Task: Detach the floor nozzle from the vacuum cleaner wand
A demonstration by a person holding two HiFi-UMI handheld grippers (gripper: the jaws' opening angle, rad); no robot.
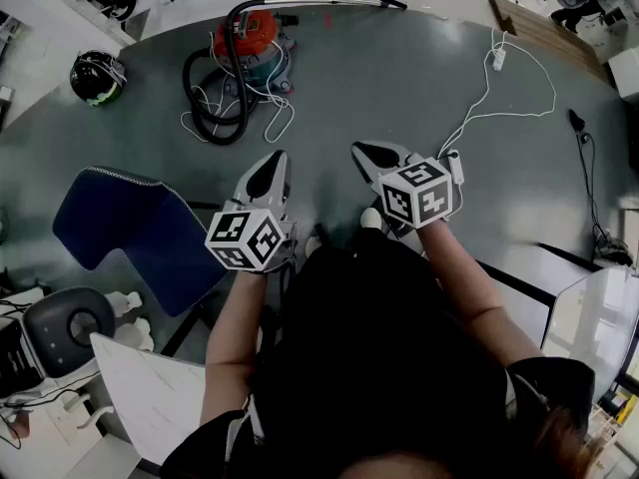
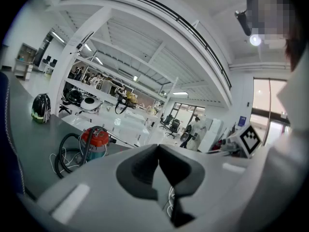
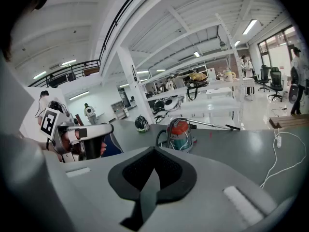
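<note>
From the head view, both forearms reach forward, angled slightly down. The left tongs [image 1: 272,160] and right tongs [image 1: 363,151] are shut tight and empty. Well beyond them, near the grey floor's [image 1: 399,78] far edge, stands a red-lidded canister vacuum cleaner [image 1: 252,40] with a looped black hose [image 1: 225,139]. Its slim metal wand [image 1: 319,1] ends in the flat black floor nozzle [image 1: 387,1], which the right gripper view also shows.
</note>
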